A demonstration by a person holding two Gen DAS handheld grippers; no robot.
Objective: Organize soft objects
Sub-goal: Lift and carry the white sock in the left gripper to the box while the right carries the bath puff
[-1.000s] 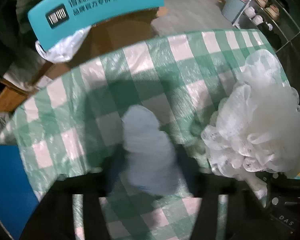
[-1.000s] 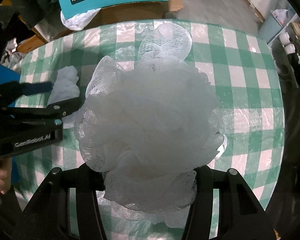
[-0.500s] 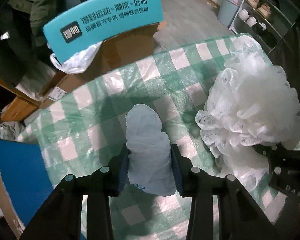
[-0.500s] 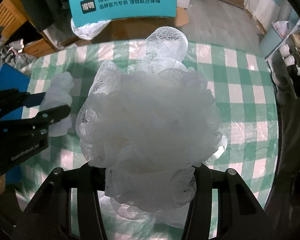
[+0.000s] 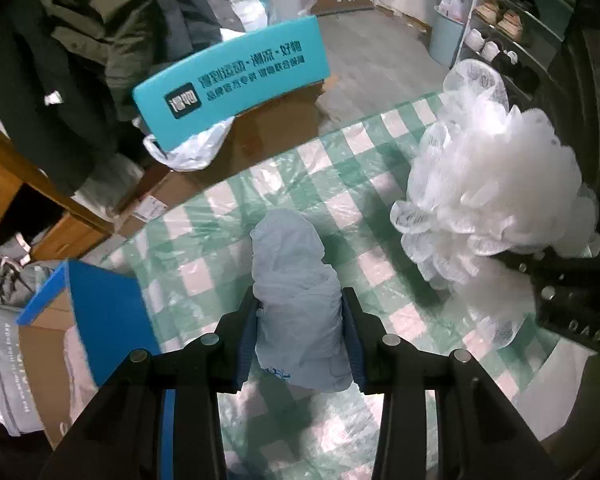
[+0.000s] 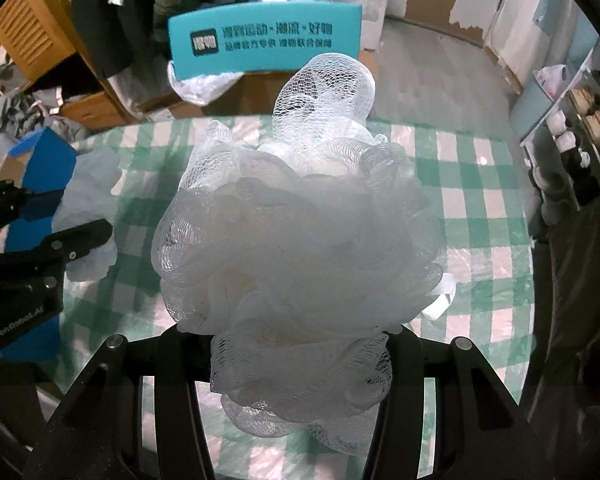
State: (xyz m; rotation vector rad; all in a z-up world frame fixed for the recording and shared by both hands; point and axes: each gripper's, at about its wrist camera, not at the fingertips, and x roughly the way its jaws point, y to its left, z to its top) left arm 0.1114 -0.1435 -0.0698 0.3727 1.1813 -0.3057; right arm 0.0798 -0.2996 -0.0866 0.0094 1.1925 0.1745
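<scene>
My left gripper (image 5: 300, 312) is shut on a pale blue rolled cloth (image 5: 296, 288) and holds it above the green-and-white checked table (image 5: 340, 184). My right gripper (image 6: 300, 332) is shut on a white mesh bath pouf (image 6: 300, 232), held above the table (image 6: 480, 184). The pouf also shows at the right of the left wrist view (image 5: 492, 196). The cloth (image 6: 88, 200) and the left gripper (image 6: 72, 216) show at the left of the right wrist view.
A teal box with printed characters (image 5: 228, 80) sits on cardboard beyond the table's far edge. A blue box (image 5: 104, 312) stands at the table's left. A shoe rack (image 5: 512, 24) and a bin stand at the far right.
Both grippers have risen and pulled back with their loads; the table looks smaller and more of the room shows. The cloth and the pouf stay gripped.
</scene>
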